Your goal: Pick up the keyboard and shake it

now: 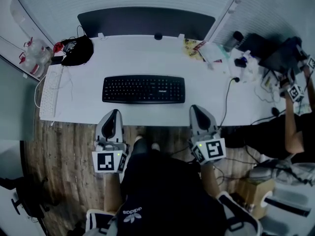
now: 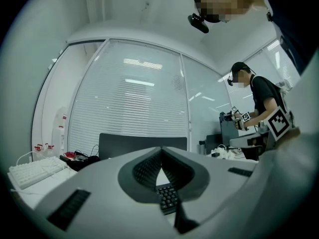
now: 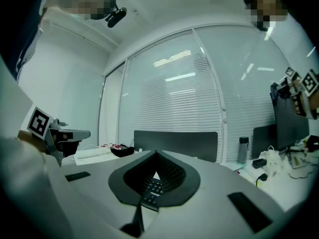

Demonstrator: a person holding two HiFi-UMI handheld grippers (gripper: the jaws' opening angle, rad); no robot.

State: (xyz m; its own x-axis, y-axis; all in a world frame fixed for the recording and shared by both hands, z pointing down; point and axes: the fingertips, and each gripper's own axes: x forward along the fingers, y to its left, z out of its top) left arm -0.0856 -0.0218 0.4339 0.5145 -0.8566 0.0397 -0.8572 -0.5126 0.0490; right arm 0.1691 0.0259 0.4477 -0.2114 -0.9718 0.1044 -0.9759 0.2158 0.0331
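A black keyboard (image 1: 143, 89) lies flat in the middle of the white desk (image 1: 142, 58). My left gripper (image 1: 114, 113) hangs at the desk's front edge, just short of the keyboard's left end, its jaws shut on nothing. Level with it, my right gripper (image 1: 196, 109) sits off the keyboard's right front corner, also shut and empty. In the left gripper view the closed left gripper (image 2: 161, 151) shows a strip of keyboard (image 2: 168, 198) below its tips. The right gripper view shows the closed right gripper (image 3: 156, 156) with keyboard keys (image 3: 151, 190) beneath.
A white keyboard (image 1: 49, 90) and a black bag (image 1: 78, 50) lie at the desk's left. A dark partition (image 1: 146, 22) runs along the back. Bottles, cables and clutter (image 1: 236, 58) fill the right side, where another person (image 1: 295, 127) holds grippers. A cardboard box (image 1: 256, 191) stands on the floor.
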